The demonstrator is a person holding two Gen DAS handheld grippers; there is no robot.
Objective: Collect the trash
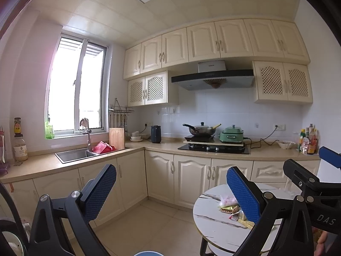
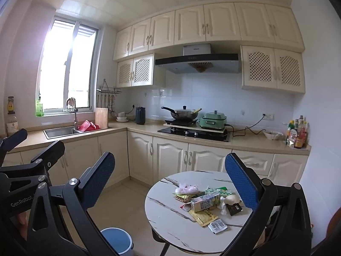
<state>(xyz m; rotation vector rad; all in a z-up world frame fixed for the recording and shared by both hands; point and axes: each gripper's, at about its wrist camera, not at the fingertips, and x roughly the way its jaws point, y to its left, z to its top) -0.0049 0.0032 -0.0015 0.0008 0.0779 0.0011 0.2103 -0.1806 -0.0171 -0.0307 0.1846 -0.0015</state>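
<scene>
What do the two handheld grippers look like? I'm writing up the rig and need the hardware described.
Both match. The left gripper and right gripper have black angular frames with silver pivot bolts and two flat paddle fingers faced with blue dimpled pads. White lettering "GenRobot" marks the left gripper's body in the right wrist view; "DAS" marks the right one's in the left wrist view. No cables show.

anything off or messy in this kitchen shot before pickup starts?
Yes: a loose pile of trash sits on the round table, including a drink carton lying on its side, a yellow packet and a pink plastic bag. None is in the blue bin on the floor beside the table. Both grippers are open and empty.
</scene>
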